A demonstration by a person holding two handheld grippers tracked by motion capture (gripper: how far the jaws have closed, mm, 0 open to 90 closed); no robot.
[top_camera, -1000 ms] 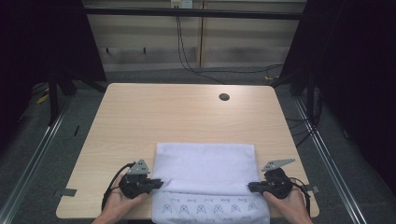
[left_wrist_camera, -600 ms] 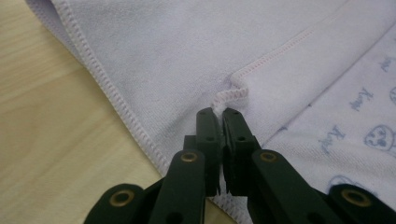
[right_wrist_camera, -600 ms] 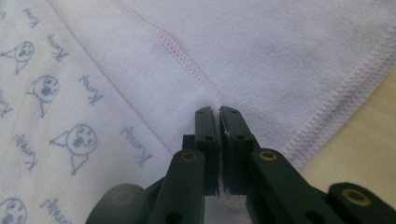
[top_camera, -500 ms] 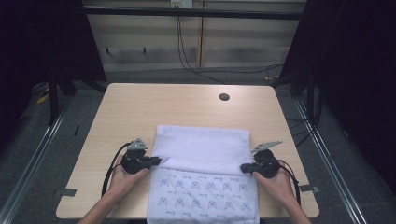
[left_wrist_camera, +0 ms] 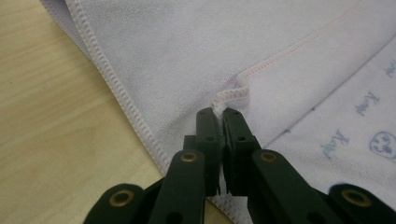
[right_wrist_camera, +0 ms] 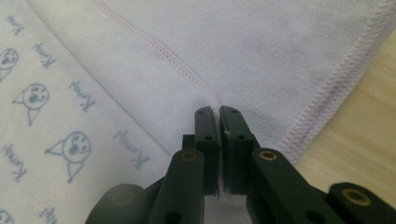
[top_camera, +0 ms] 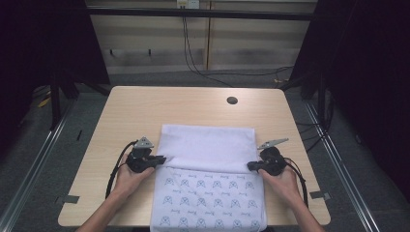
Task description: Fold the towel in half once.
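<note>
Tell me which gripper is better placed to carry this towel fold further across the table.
Neither clearly: it looks like a two-handed move. The left gripper is shut on the towel hem at its left edge, the right gripper on its right edge, level with each other. Forced to pick, left: its pinched hem shows plainly.

Both forearms reach forward. The left gripper (top_camera: 157, 159) has its jaws pinched together on a fold of cloth (left_wrist_camera: 229, 95). The right gripper (top_camera: 251, 166) likewise has its jaws clamped, cloth between their tips.
</note>
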